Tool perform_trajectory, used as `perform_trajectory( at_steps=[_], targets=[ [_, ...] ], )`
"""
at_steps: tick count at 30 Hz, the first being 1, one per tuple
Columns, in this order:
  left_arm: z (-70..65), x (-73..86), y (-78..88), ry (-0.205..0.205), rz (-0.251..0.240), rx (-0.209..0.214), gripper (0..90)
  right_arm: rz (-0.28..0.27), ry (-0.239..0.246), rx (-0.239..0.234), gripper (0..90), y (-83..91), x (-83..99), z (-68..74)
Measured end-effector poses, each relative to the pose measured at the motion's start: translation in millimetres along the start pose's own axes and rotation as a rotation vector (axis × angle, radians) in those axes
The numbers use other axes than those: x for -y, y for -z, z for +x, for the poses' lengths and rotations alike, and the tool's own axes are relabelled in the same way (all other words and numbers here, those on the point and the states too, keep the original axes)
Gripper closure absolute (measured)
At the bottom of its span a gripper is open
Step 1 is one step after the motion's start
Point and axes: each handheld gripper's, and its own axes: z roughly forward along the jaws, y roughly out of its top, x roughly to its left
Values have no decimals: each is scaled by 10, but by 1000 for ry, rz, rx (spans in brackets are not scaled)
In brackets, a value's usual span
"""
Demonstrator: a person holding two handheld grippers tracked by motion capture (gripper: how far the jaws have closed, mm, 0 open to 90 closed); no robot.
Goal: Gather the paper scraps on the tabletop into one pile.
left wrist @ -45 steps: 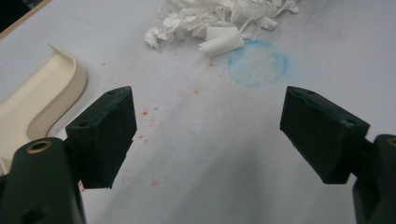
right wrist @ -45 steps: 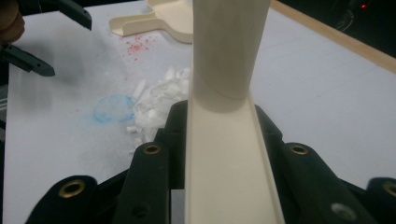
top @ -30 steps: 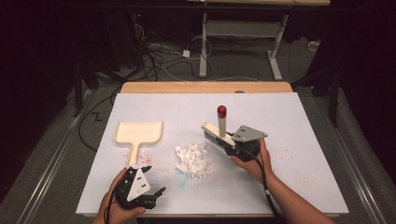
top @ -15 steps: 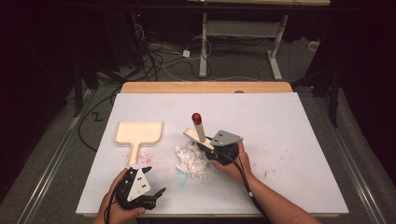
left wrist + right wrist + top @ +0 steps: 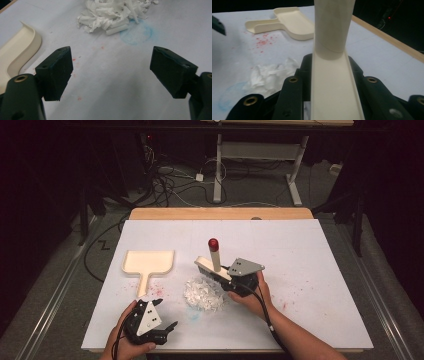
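Note:
A cream hand brush [image 5: 215,257] with a red-tipped handle stands tilted over the white table [image 5: 300,250]. My right gripper [image 5: 225,279] is shut on its flat back, and in the right gripper view the brush [image 5: 332,62] runs up between the jaws of that gripper [image 5: 329,72]. The bristle edge sits just behind a pile of shredded white paper [image 5: 202,293] [image 5: 269,73]. A cream dustpan [image 5: 148,262] [image 5: 287,22] lies to the left, handle toward me. My left gripper [image 5: 167,327] [image 5: 111,72] rests open near the front edge, facing the paper pile [image 5: 115,12], with the dustpan [image 5: 17,50] at its left.
Red specks dot the table near the dustpan handle, and a blue smudge [image 5: 137,33] marks it in front of the pile. A wooden strip [image 5: 220,213] borders the far edge. Cables and desk legs lie on the floor behind.
My right gripper has carried the brush leftward, from right of the paper pile to just behind it. The left gripper has stayed where it was.

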Motion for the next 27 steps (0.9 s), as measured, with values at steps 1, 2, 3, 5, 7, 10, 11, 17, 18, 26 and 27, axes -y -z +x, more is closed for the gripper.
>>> perform_trajectory(
  at_steps=[1, 2, 3, 5, 7, 10, 11, 17, 18, 26, 27],
  targets=[
    [2, 2, 4, 0, -1, -1, 176, 3, -6, 15, 682, -1, -8, -28],
    [4, 5, 8, 2, -2, -2, 176, 2, -8, 30, 681, 2, -10, -58],
    [7, 8, 10, 5, -4, -2, 175, 1, -11, 36, 681, 6, -6, -92],
    [11, 12, 10, 8, -4, -4, 175, 15, -32, 44, 682, 14, 19, -137],
    [7, 11, 13, 7, -3, -3, 176, 29, -41, 63, 682, 35, 50, -153],
    [3, 7, 21, 2, -4, -7, 176, 48, -31, 77, 681, 114, 75, -180],
    [2, 7, 22, 6, -7, -8, 176, 48, -30, 72, 681, 161, 81, -188],
    [7, 12, 27, 9, -9, -11, 175, 54, -39, 1, 682, 634, 153, -252],
    [5, 9, 26, 7, -7, -12, 176, 59, -42, -10, 681, 728, 165, -249],
    [-14, -17, 13, -1, -1, -9, 176, 83, -41, -140, 681, 1237, 321, -72],
    [-19, -24, 9, -4, -1, -8, 175, 95, -39, -148, 682, 1225, 339, -38]
  ],
)
